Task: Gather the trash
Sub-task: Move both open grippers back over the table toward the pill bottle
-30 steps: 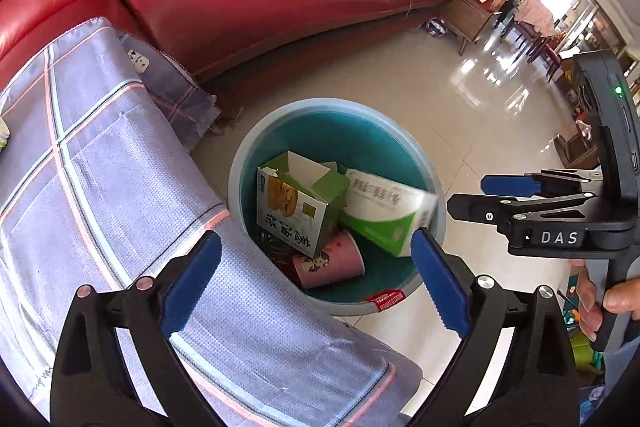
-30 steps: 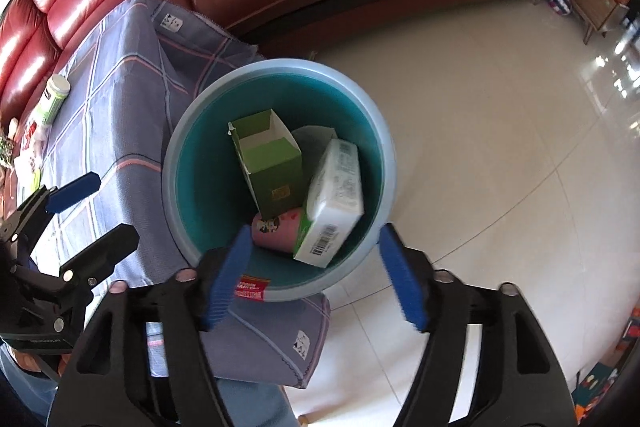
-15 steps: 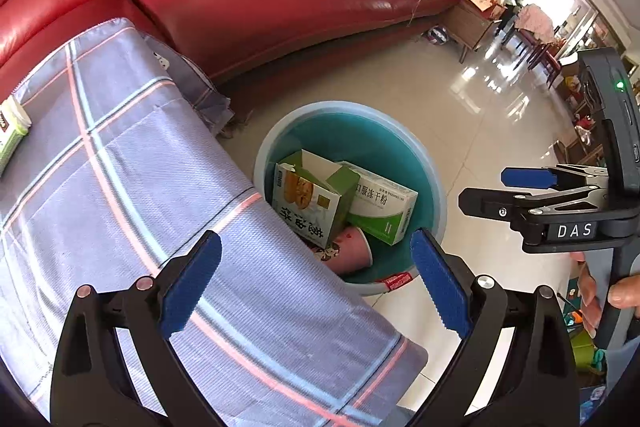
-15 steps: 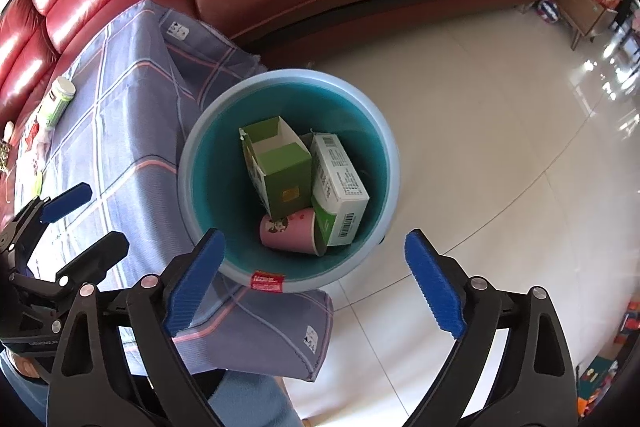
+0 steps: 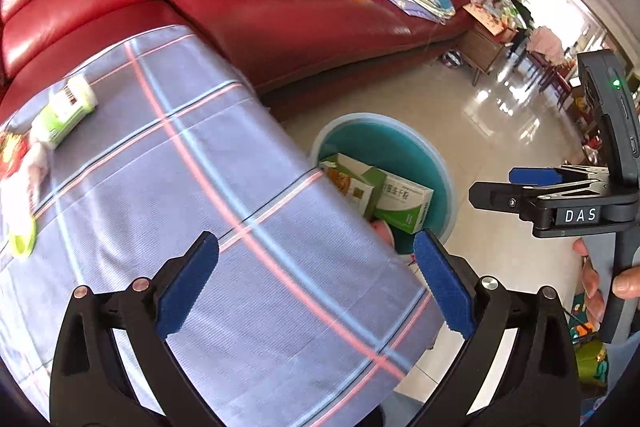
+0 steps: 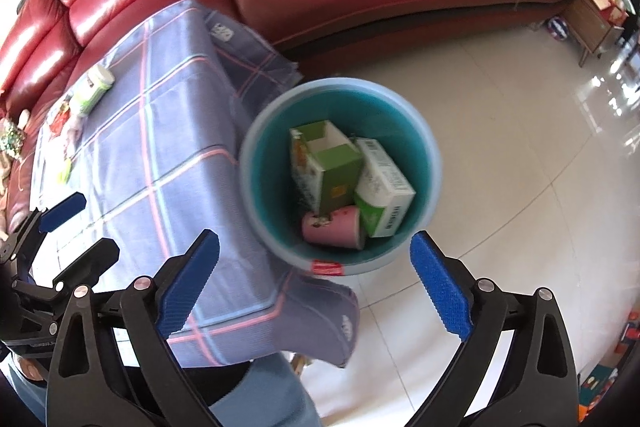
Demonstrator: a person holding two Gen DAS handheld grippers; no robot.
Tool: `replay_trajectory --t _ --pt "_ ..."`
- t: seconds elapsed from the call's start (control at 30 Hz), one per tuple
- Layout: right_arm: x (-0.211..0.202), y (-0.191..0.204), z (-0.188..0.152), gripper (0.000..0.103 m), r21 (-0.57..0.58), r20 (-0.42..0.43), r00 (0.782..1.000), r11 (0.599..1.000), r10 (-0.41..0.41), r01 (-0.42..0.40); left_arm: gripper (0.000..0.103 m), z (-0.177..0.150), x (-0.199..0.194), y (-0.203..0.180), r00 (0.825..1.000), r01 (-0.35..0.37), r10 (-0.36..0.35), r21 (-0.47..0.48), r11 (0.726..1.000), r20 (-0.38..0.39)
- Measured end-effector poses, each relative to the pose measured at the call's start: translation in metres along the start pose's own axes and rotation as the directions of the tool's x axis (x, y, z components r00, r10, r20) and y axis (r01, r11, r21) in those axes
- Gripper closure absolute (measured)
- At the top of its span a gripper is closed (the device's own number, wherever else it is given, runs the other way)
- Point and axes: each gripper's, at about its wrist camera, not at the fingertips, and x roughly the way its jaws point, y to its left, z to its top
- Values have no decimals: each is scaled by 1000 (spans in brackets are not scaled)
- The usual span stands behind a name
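A light-blue trash bin (image 6: pixel 434 163) stands on the floor beside the cloth-covered table (image 6: pixel 160 147). Inside lie an open green carton (image 6: pixel 336 171), a white-and-green box (image 6: pixel 384 187) and a pink paper cup (image 6: pixel 332 227). My right gripper (image 6: pixel 315 239) hovers above the bin's near rim, its jaws opening with nothing between them. My left gripper (image 5: pixel 316 247) is open and empty over the table's corner. A white-and-green bottle (image 5: pixel 66 111), a crumpled white tissue (image 5: pixel 24 175) and a yellow-green scrap (image 5: pixel 22 243) lie at the table's far left.
A red leather sofa (image 5: pixel 300 19) runs behind the table and bin, with a book and a pile of papers on it. Glossy tiled floor (image 6: pixel 520 167) stretches to the right. A person's hand (image 5: pixel 600 287) holds the right gripper's handle.
The right jaws spread wide and the white-and-green box settled into the bin. Both grippers rose and drew back; the left view swung over the table, bringing the bottle and tissue into sight.
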Motion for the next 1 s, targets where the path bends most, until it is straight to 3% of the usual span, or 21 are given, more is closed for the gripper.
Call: replay_trajectory --t 0.43,1.0 --pt "-7 102 -8 6 -126 4 998 990 66 -65 7 -45 -57 83 996 -75 80 -137 988 37" --pt "17 226 16 6 -282 -38 997 957 62 -71 7 -90 -110 218 975 -186 216 -325 927 59"
